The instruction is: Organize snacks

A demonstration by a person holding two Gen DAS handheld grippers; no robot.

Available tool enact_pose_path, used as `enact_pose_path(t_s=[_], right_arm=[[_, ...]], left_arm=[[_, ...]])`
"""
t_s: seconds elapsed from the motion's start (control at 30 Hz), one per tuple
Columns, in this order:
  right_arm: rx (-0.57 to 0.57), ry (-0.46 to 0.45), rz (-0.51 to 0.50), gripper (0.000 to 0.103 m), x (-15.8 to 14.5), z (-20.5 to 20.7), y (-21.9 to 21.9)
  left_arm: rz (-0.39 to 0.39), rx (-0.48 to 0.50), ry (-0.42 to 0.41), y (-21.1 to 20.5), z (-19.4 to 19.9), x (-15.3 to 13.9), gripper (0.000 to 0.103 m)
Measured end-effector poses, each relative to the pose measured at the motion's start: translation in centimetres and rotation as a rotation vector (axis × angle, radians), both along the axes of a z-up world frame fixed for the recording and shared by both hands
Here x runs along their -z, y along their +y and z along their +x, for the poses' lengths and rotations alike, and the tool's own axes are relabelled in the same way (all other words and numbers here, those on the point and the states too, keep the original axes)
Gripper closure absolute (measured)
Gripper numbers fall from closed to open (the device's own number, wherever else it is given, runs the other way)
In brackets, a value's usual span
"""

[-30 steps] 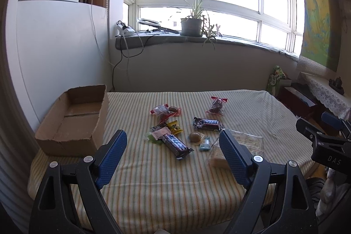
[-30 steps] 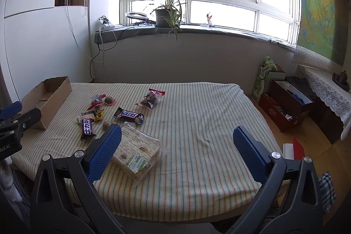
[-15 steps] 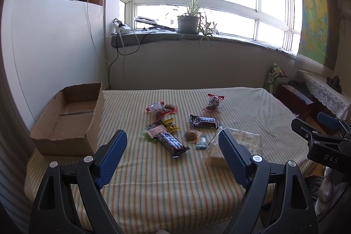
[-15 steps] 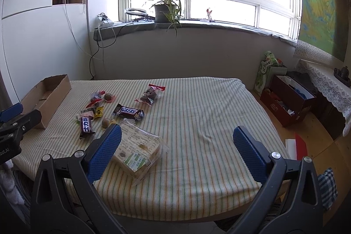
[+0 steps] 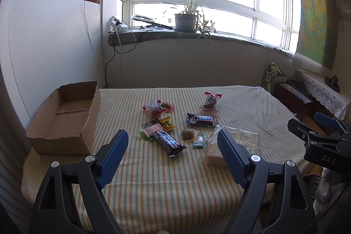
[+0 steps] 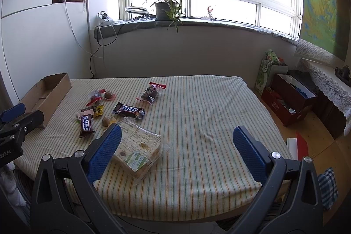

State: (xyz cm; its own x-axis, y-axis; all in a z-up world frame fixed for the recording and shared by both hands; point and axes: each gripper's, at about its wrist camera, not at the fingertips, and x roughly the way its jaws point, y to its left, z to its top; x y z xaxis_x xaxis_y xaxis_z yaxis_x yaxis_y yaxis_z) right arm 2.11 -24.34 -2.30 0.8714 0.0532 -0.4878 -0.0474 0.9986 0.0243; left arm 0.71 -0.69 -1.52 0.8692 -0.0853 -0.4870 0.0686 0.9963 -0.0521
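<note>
Several snacks lie on a striped cloth table [image 5: 153, 185] [image 6: 208, 115]: a Snickers bar [image 5: 200, 120] [image 6: 129, 110], a dark chocolate bar [image 5: 168, 142] [image 6: 86, 122], a yellow packet [image 5: 167, 123], red-wrapped sweets [image 5: 156, 106] [image 6: 96, 96], a clear bag with a red tie [image 5: 210, 101] [image 6: 153, 91], a round brown sweet [image 5: 188, 133] [image 6: 106, 120] and a bagged sandwich [image 5: 233, 144] [image 6: 137, 150]. An empty cardboard box [image 5: 65, 117] [image 6: 46, 95] stands at the left. My left gripper [image 5: 173, 157] is open above the near table edge. My right gripper [image 6: 175, 148] is open too, its left finger over the sandwich.
A windowsill with a potted plant [image 5: 186, 20] [image 6: 166, 7] and cables runs behind the table. A white cabinet [image 5: 43, 47] stands left. To the right on the floor are a red box [image 6: 287, 100] and a lace-covered side table [image 6: 329, 82].
Both views have tilted slightly upward, so the table and snacks sit lower in frame. Both grippers stay open and no snack has moved.
</note>
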Motion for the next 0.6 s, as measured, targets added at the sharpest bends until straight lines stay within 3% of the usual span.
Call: enact_pose_path(t_s=[0.6], right_arm=[[-0.011, 0.011, -0.003, 0.000, 0.63, 0.26, 0.40]], left_arm=[[-0.006, 0.018, 0.019, -0.15, 0.58, 0.38, 0.022]])
